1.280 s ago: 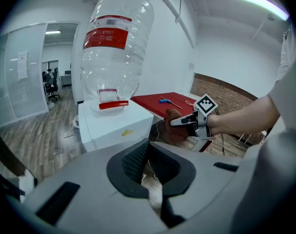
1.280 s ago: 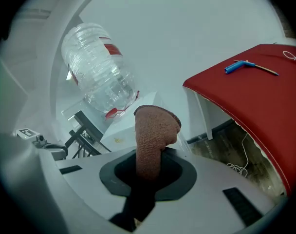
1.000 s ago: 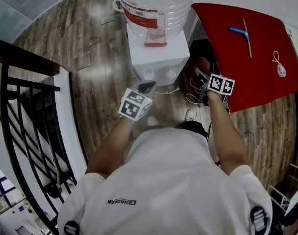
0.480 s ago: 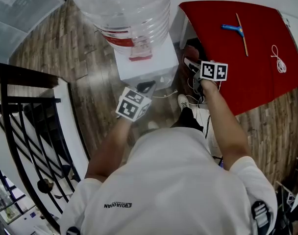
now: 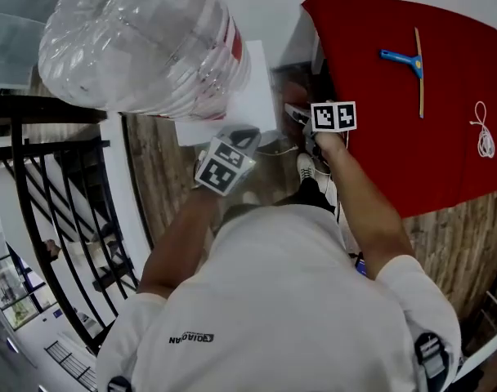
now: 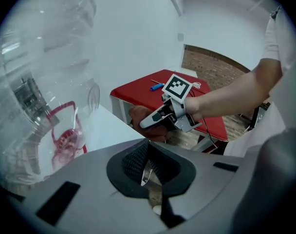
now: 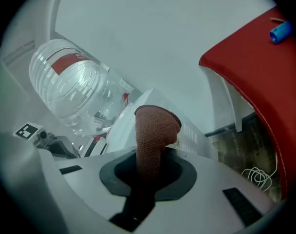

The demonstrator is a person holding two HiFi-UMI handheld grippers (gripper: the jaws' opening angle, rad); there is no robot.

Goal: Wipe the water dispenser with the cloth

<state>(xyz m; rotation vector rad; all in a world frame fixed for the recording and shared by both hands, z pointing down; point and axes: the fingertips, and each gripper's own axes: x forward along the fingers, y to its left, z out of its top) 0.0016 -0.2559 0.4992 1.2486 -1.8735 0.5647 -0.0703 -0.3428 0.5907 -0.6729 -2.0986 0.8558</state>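
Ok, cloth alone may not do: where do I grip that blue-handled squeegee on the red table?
Probably take the squeegee by its short blue handle, which juts sideways from the long bar, flat on the red table. Come from above with the left tool, jaws across the handle; the right tool holds the cloth.

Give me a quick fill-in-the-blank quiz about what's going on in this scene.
The right gripper is shut on a ____ cloth.
The left gripper, jaws together, holds ____.
A blue tool lies on the ____ table.
Missing words: brown; nothing; red.
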